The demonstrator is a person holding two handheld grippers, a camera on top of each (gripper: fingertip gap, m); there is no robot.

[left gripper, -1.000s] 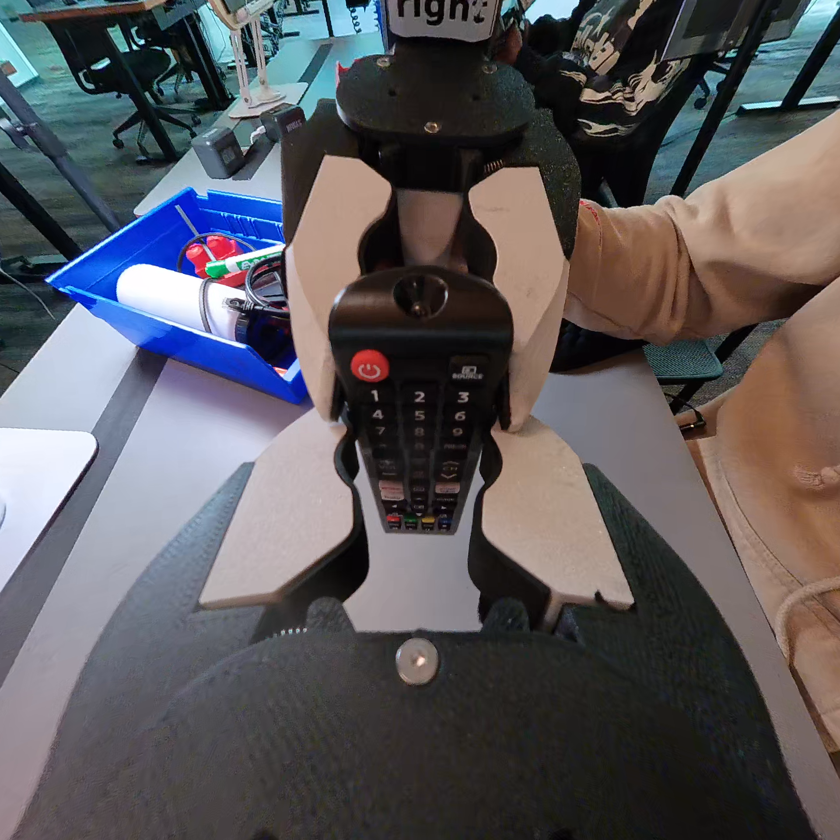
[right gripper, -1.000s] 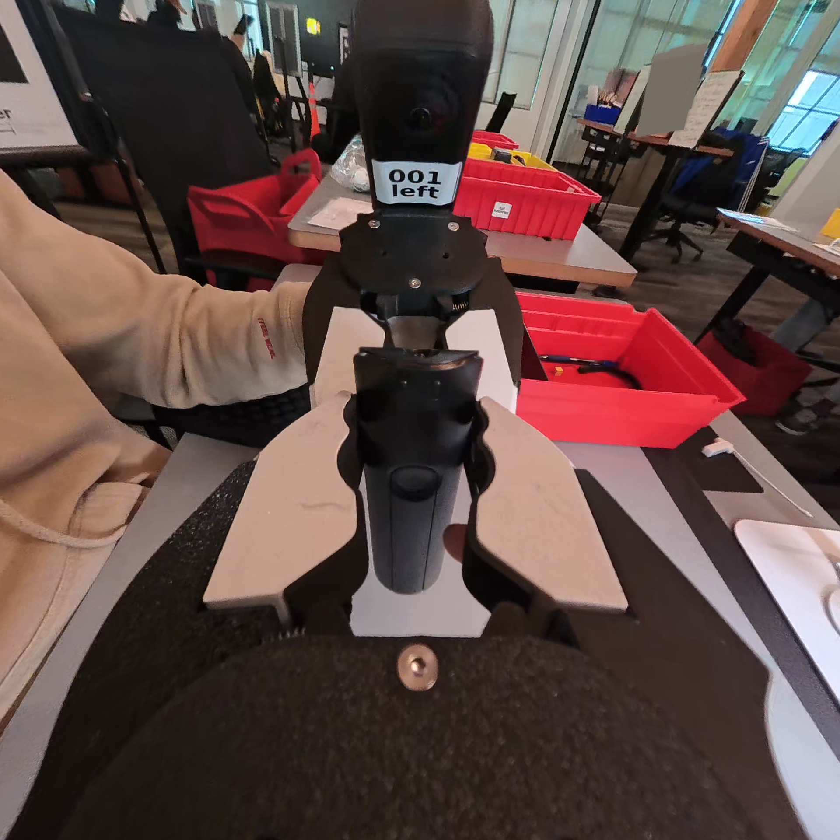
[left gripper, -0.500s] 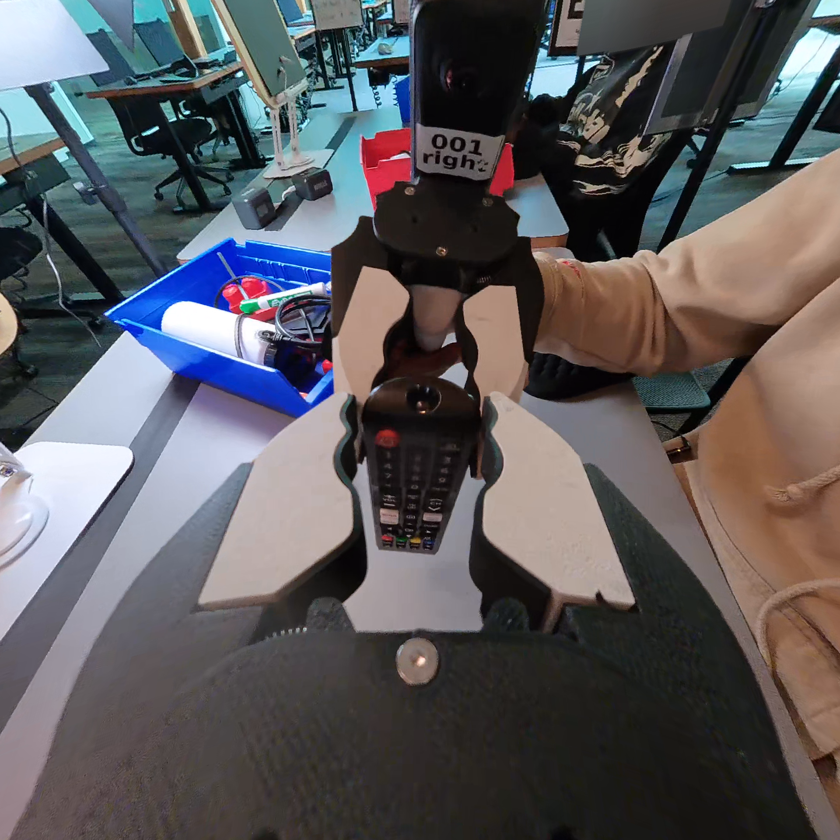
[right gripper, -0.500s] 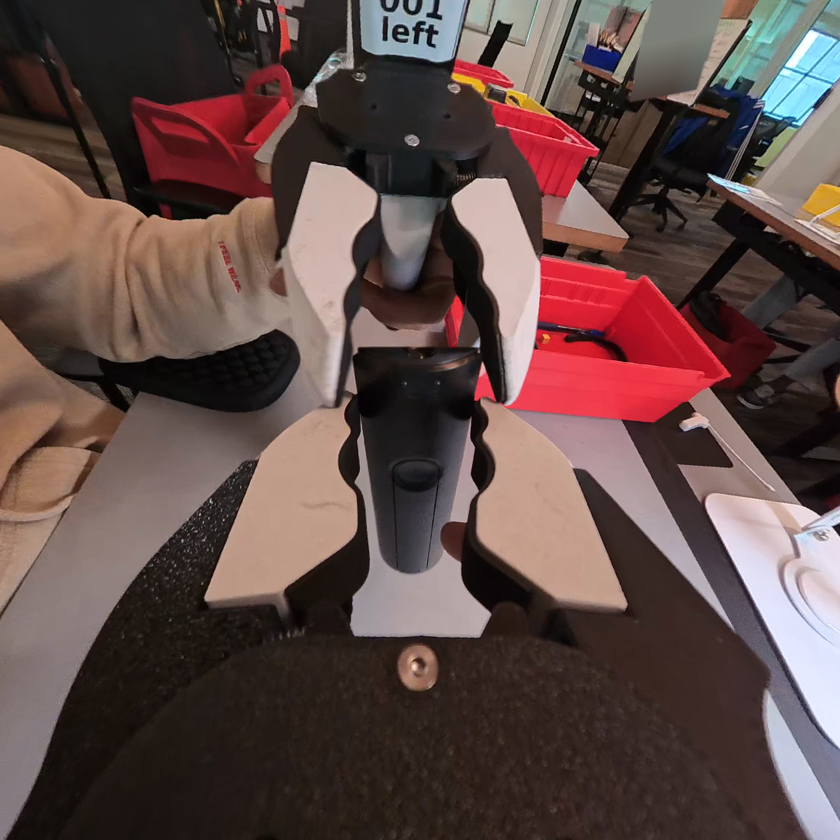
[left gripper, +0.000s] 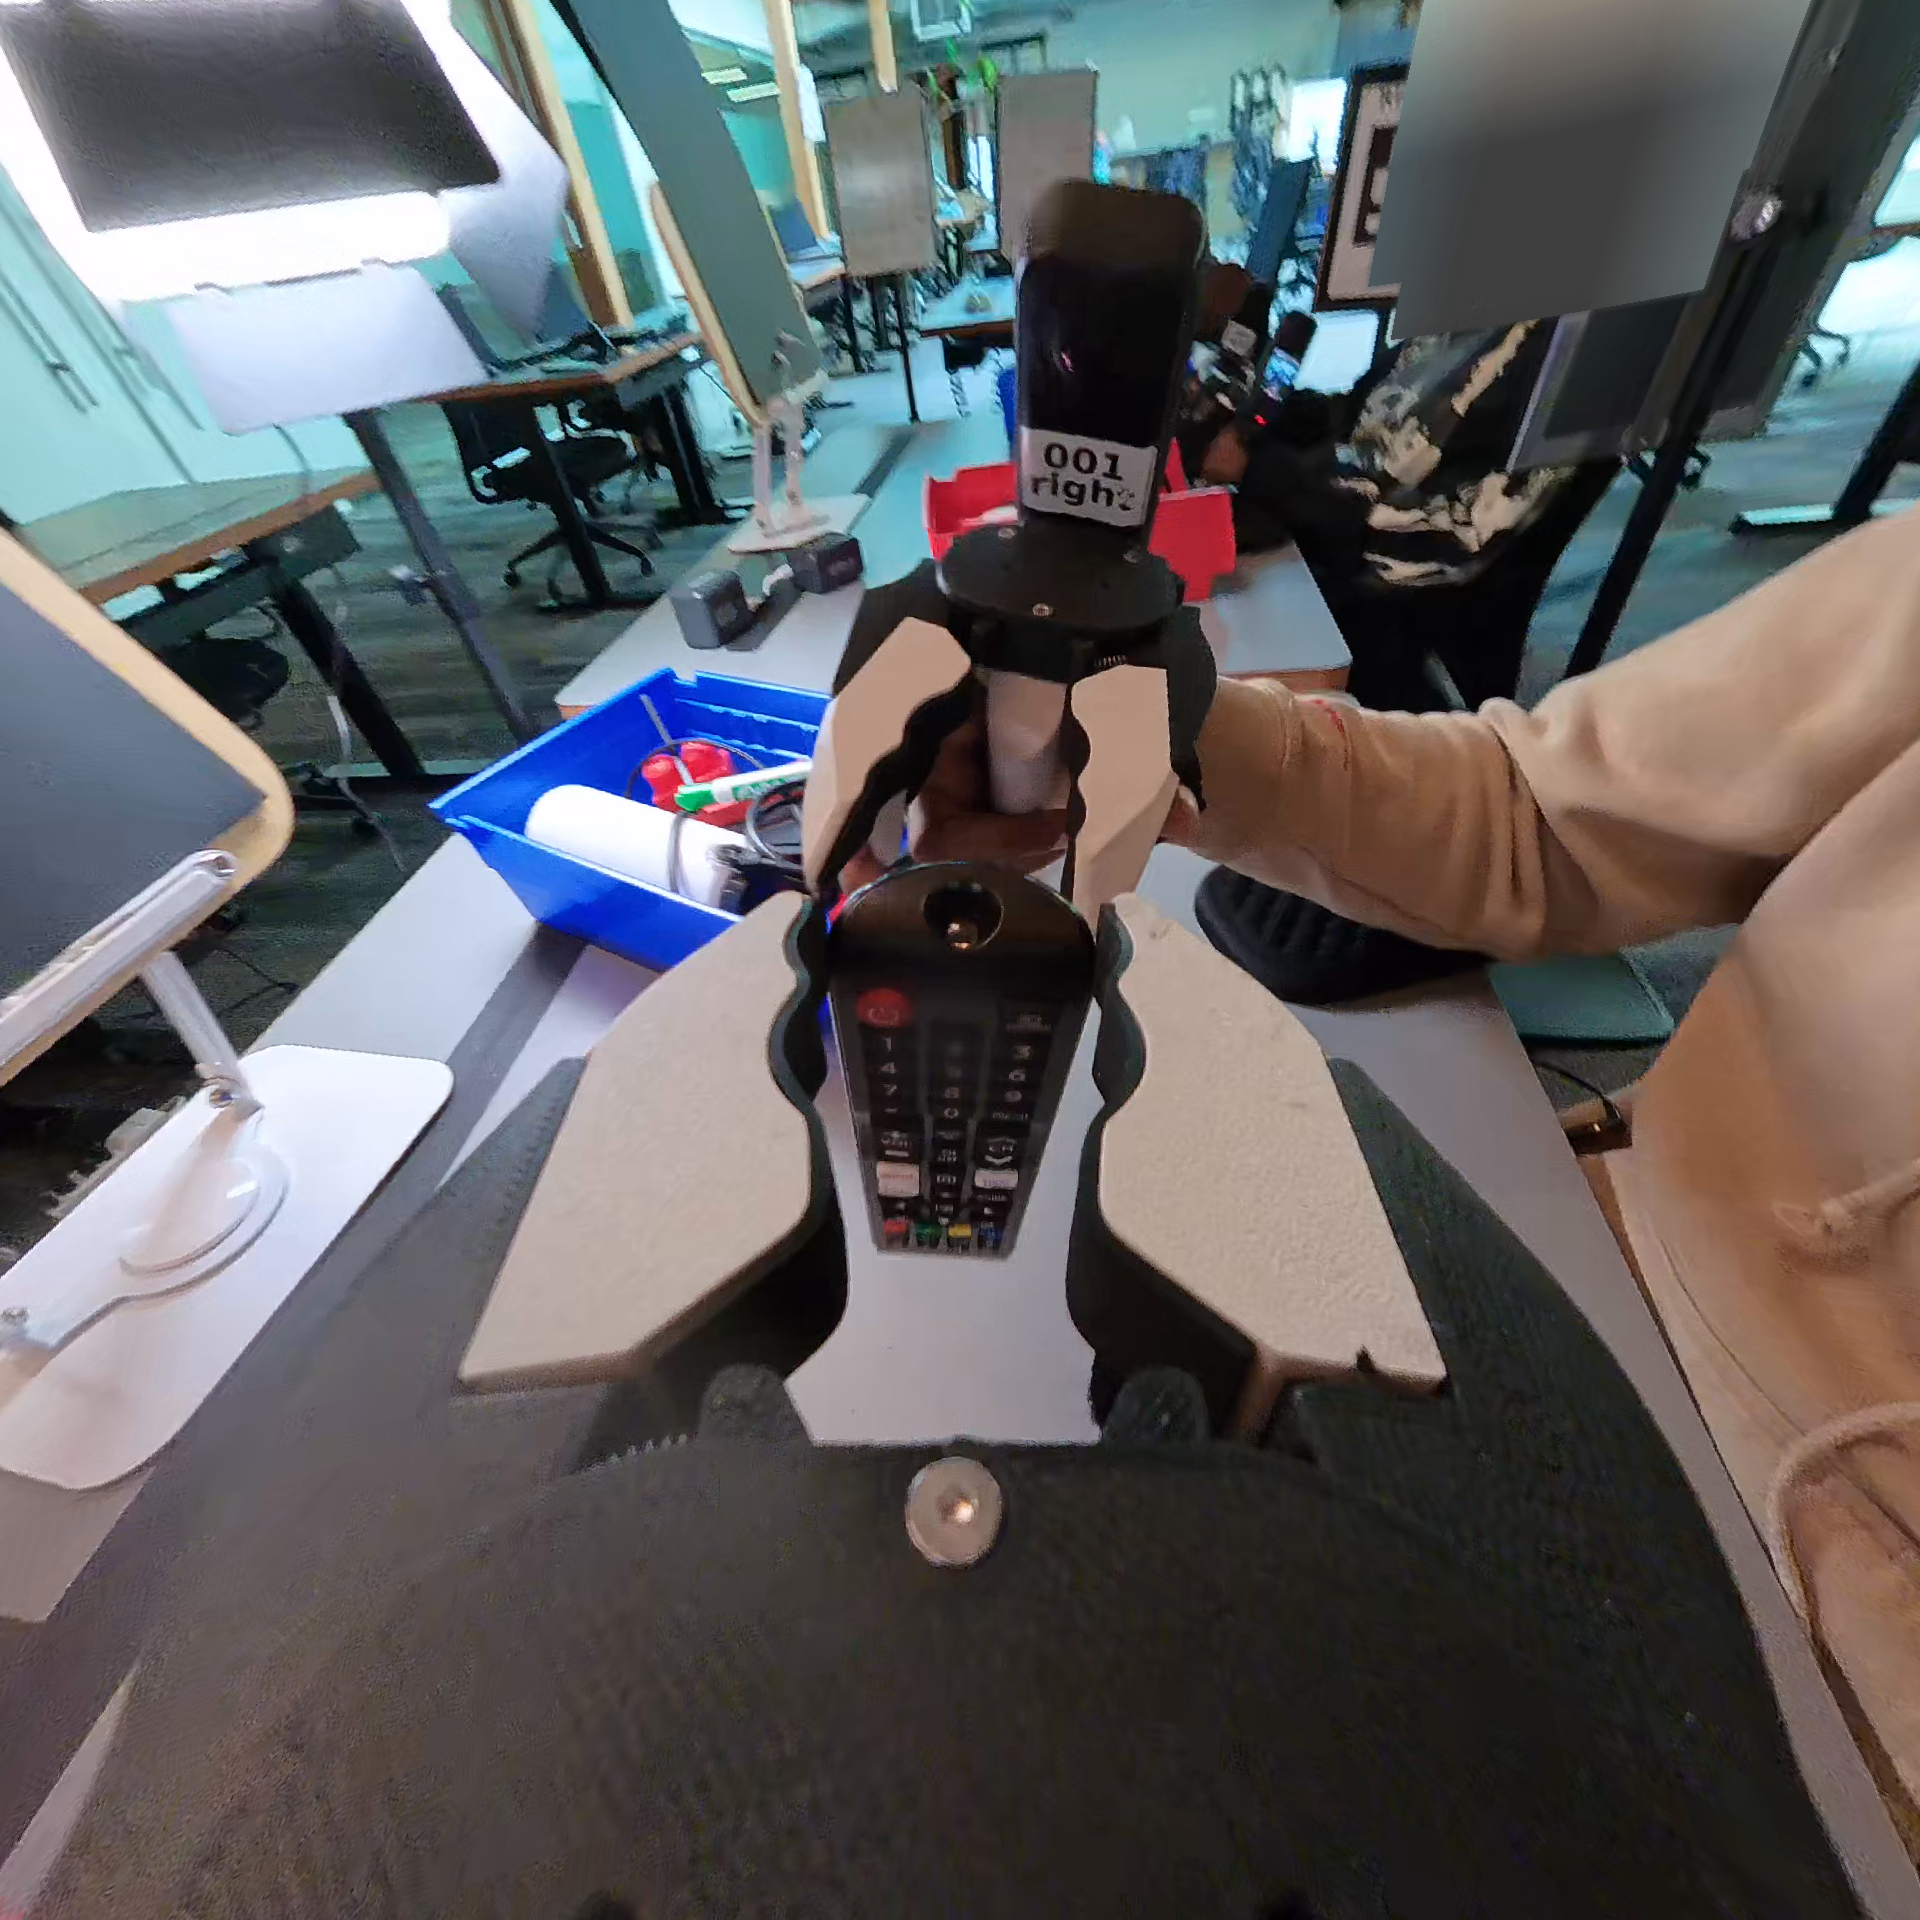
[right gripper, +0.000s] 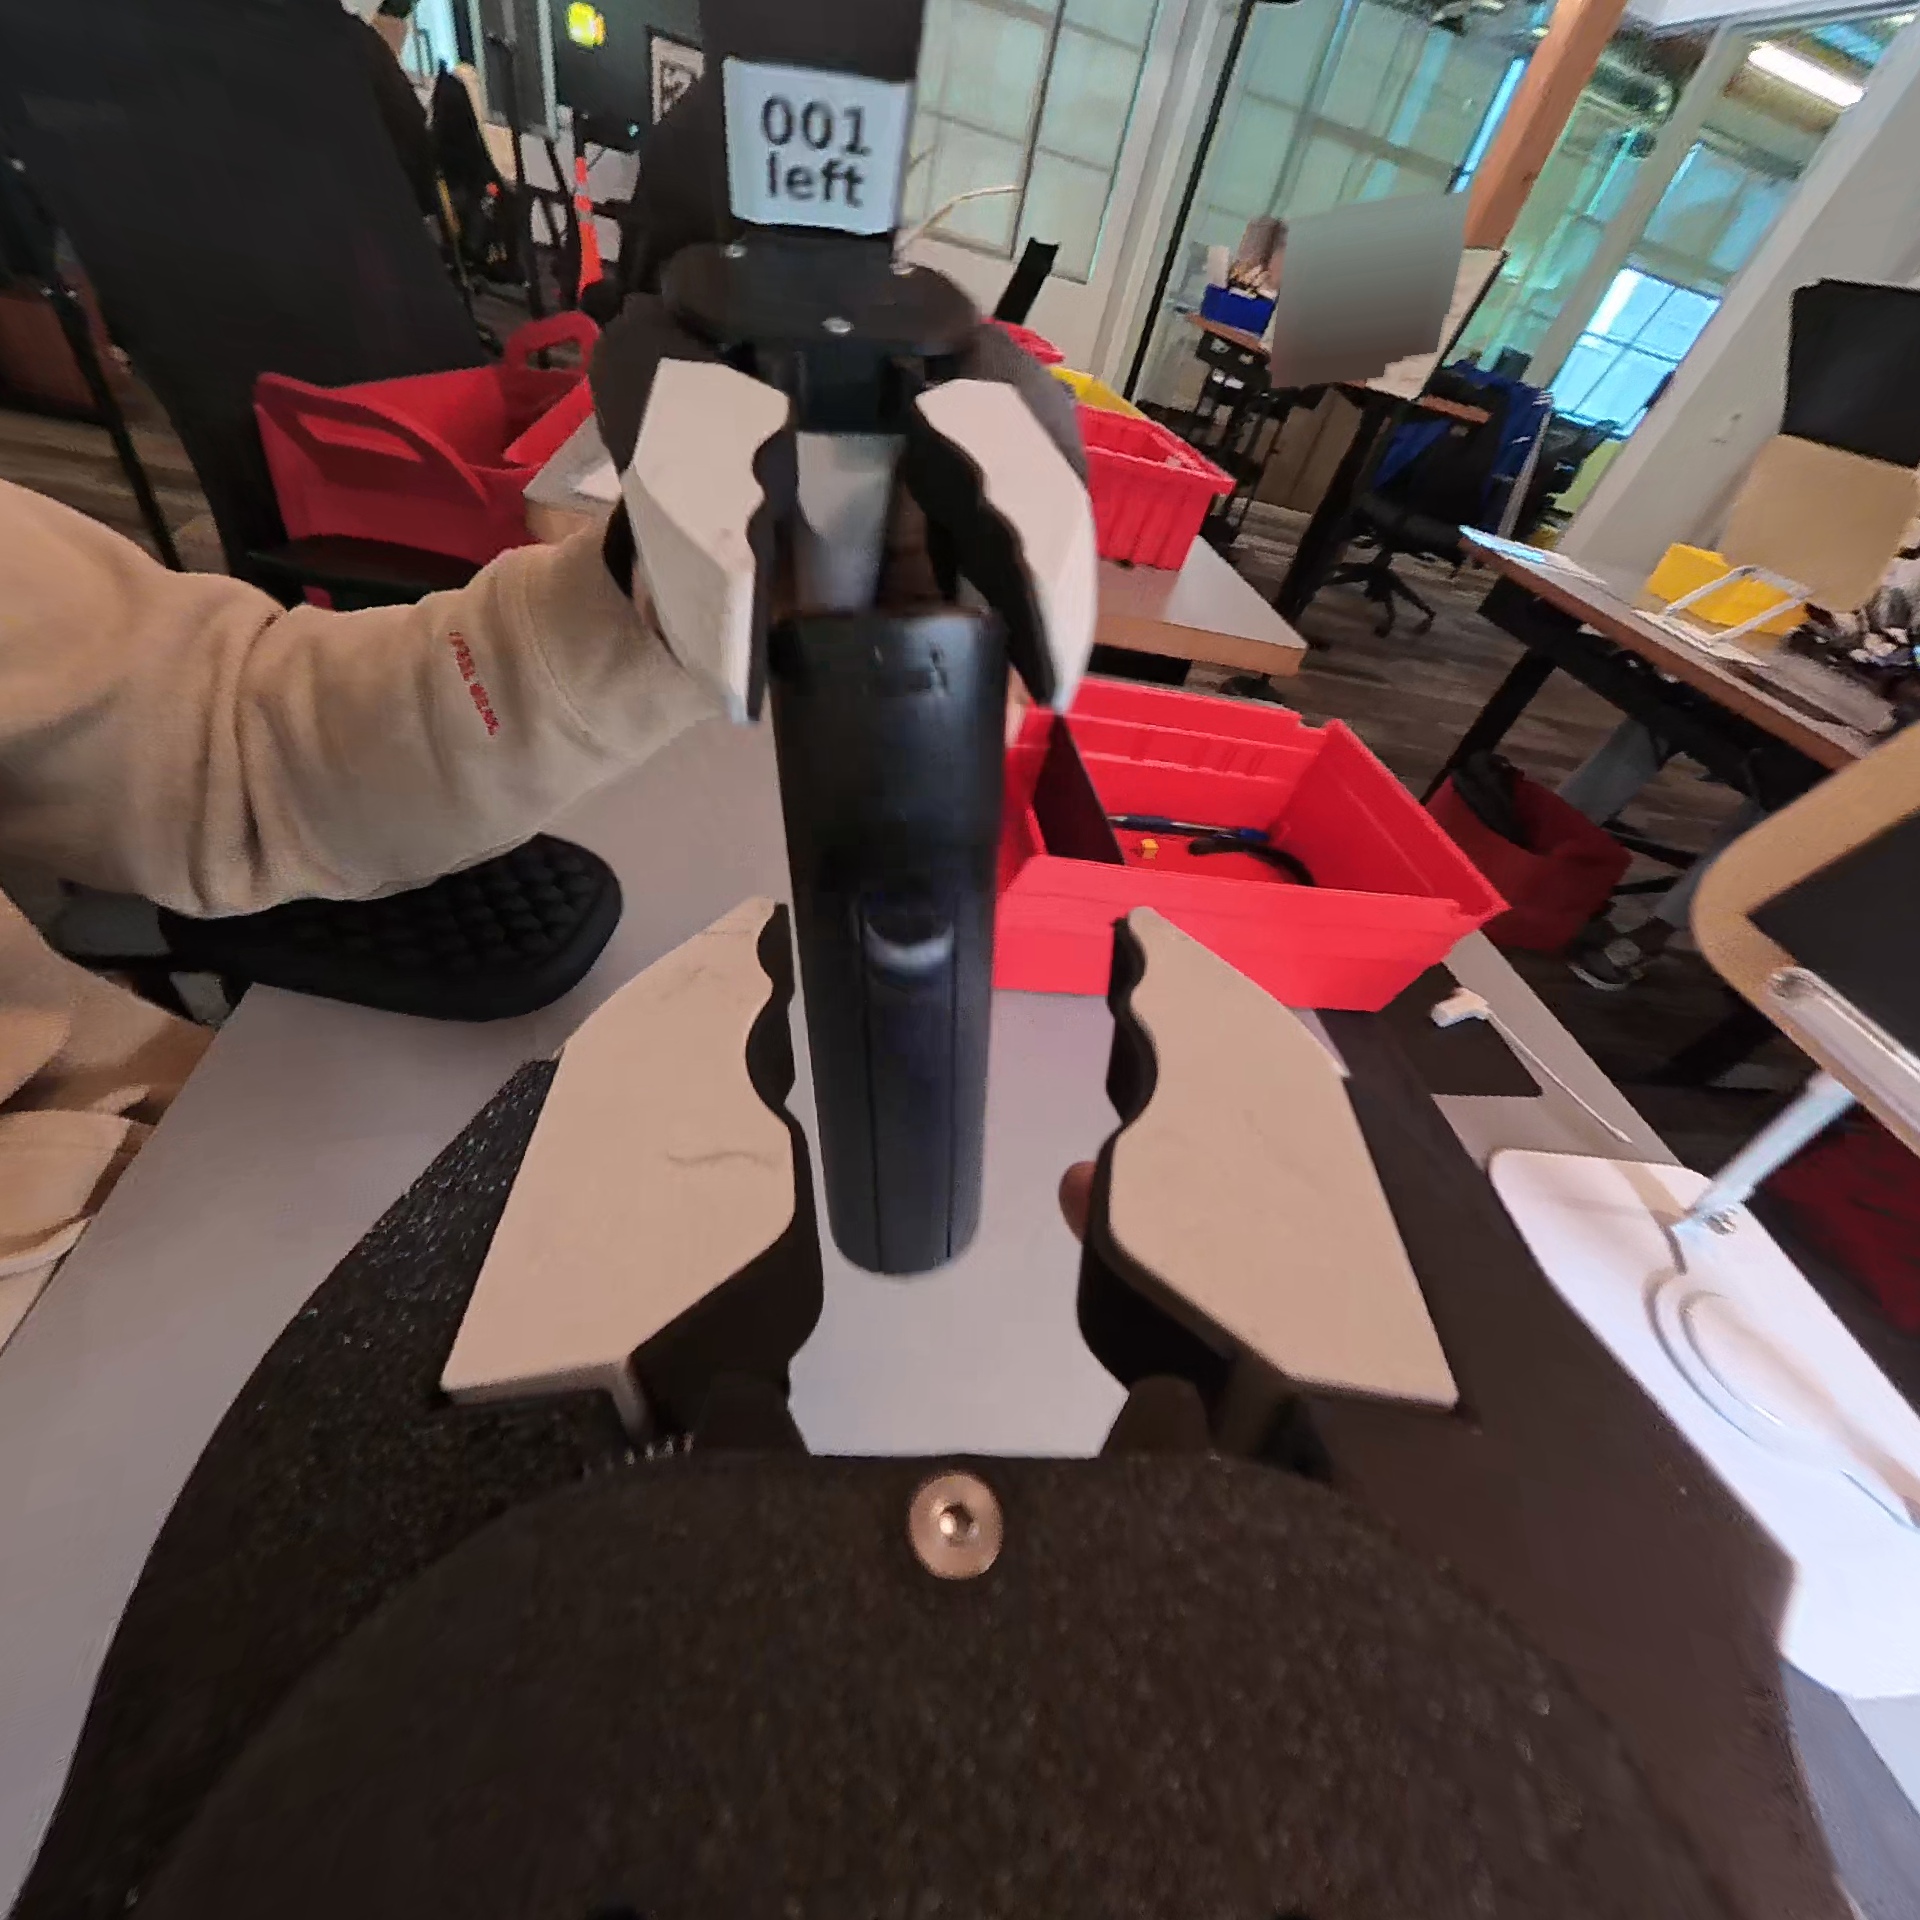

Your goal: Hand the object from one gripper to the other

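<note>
A black TV remote (left gripper: 961,1081) lies lengthwise between my left gripper's (left gripper: 956,914) fingers, button side up, above the grey table (left gripper: 1403,1091). The left gripper is shut on it. In the right wrist view the remote's plain back (right gripper: 894,935) shows. The left gripper (right gripper: 902,701) clamps its far end there. My right gripper (right gripper: 951,916) is open: the remote lies along its left finger, with a clear gap to its right finger. In the left wrist view the right gripper (left gripper: 956,883) stands spread open just beyond the remote's far end.
A blue bin (left gripper: 582,883) with a white roll, cables and markers sits on the table at the left. A red bin (right gripper: 1247,935) sits on the opposite side. A monitor's white stand base (left gripper: 208,1195) is near the table edge. A person's beige sleeves (left gripper: 1558,779) hold both grippers. My right fingertips sit around 4 cm from my left ones.
My right gripper's fingers have opened off the remote. The left gripper, spread open half a second ago in the right wrist view, now clamps the remote's far end. The right gripper has drawn back.
</note>
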